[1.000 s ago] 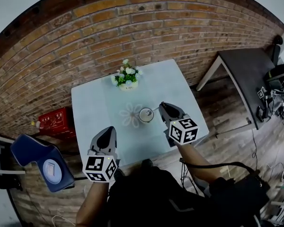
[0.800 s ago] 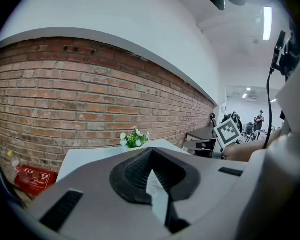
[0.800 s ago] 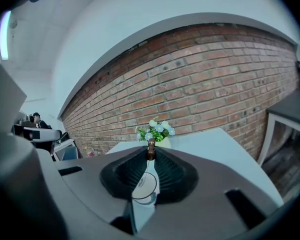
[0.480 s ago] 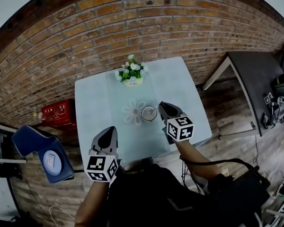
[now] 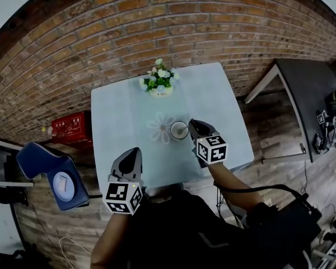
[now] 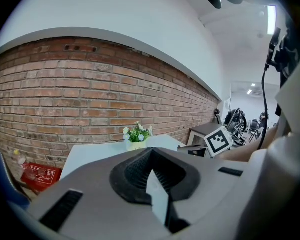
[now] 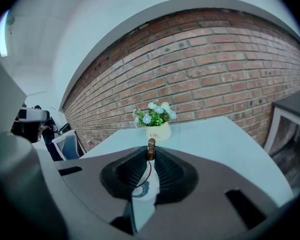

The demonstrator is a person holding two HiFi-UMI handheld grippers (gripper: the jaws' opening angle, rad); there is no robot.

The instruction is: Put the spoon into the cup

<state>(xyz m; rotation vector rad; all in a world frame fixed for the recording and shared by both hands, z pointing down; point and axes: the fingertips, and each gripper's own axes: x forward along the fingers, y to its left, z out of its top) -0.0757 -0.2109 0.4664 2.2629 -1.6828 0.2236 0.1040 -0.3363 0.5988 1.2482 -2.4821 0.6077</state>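
Right gripper view: my right tongs (image 7: 151, 159) stand narrow, clamped on the spoon (image 7: 151, 146), whose brown handle end pokes up between the tips; the cup (image 5: 179, 130) sits just at nine o'clock of them on the table (image 5: 117, 116), the flower pot (image 7: 157, 130) at twelve; my left tongs (image 6: 151, 159) are closed, empty. I judge this the lowering step; next, ease the bowl inside the rim, then let go.

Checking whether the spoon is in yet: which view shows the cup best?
Head view: the cup shows whole from above on the table. The right gripper view catches only a sliver between the jaws; the left gripper view shows none.
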